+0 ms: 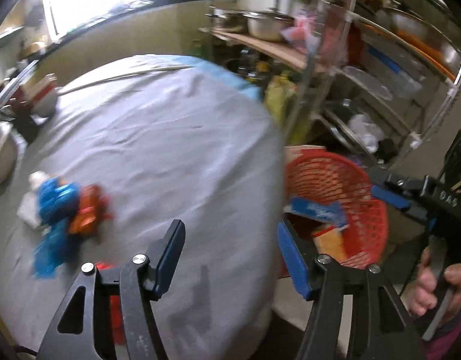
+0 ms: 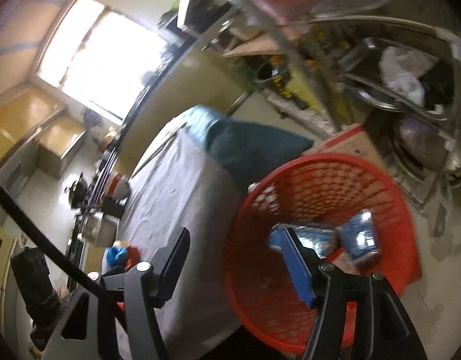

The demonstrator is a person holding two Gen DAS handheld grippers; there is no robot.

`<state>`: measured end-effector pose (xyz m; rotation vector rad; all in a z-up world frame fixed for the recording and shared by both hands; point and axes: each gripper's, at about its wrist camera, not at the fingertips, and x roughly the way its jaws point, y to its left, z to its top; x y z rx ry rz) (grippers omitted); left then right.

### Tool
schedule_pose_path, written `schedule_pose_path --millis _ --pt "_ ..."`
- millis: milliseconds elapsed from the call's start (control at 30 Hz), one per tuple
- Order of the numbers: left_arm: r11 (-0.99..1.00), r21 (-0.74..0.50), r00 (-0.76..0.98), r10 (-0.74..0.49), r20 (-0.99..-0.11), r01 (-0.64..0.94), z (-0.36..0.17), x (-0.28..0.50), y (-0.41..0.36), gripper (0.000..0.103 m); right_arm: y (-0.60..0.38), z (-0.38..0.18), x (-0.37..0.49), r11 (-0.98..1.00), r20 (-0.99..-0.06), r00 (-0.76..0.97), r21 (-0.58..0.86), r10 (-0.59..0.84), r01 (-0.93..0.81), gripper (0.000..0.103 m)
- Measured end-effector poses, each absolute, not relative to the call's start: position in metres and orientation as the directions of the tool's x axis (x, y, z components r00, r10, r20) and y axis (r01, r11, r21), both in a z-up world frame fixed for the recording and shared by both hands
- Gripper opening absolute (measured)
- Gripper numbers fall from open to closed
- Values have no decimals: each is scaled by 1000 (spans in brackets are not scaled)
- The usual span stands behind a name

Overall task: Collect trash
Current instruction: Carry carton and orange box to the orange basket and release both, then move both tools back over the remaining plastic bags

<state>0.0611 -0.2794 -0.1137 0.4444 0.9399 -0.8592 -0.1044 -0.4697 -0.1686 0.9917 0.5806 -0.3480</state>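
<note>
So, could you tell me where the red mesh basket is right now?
The red mesh basket sits just off the right edge of the grey-covered table, below the metal shelving; in the right wrist view it fills the lower right.

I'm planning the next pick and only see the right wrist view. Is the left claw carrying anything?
Observer: No. The left claw is open, with nothing between its fingers.
Operator: What trash remains to collect?
Observer: A white piece lies against a blue wrapper and an orange one, left of the claw in its view, on the grey cloth.
</note>
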Motion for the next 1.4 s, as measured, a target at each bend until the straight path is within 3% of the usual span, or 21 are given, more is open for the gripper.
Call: schedule_pose_path --millis 167,300,500,1400 --pt "707 116 487 -350 -800 698 -102 72 -226 66 -425 -150 -65 634 -599 800 628 24 451 66" --pt "758 176 577 -302 -759 628 -92 79 -189 74 -395 -137 -44 706 -601 798 582 39 404 66" --pt "812 236 664 -229 -712 533 -84 86 -149 74 -351 -119 -21 788 -600 798 519 61 330 66" --pt "903 210 694 -123 -709 374 -94 108 -70 74 -255 -106 19 906 -619 766 405 171 124 66"
